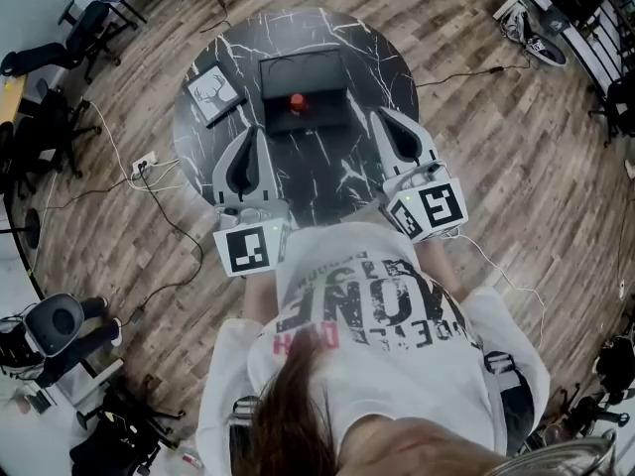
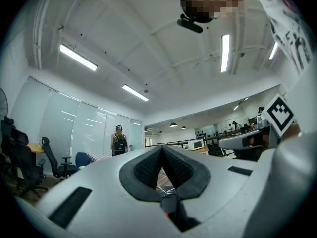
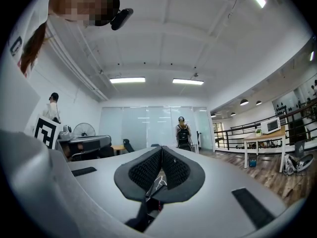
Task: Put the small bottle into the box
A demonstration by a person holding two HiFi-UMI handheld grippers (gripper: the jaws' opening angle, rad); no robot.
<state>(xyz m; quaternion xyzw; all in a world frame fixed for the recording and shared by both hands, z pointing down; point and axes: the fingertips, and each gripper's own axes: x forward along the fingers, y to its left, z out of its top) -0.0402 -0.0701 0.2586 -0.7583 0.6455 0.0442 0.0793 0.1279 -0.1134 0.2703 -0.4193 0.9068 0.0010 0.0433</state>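
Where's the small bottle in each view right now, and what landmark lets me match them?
Head view: small bottle, red-topped, inside the black box, upper centre.
Left gripper view: not in it.
Right gripper view: not in it.
Shared landmark: person with backpack, left of centre in the left gripper view, right of centre in the right gripper view.

A round black marble-patterned table (image 1: 327,38) stands on a wooden plank floor (image 1: 476,157), a framed deer picture (image 1: 213,95) lying near its left edge. A white power strip (image 1: 144,164) lies on the floor left of it. Far off stands a person wearing a backpack (image 3: 184,133).
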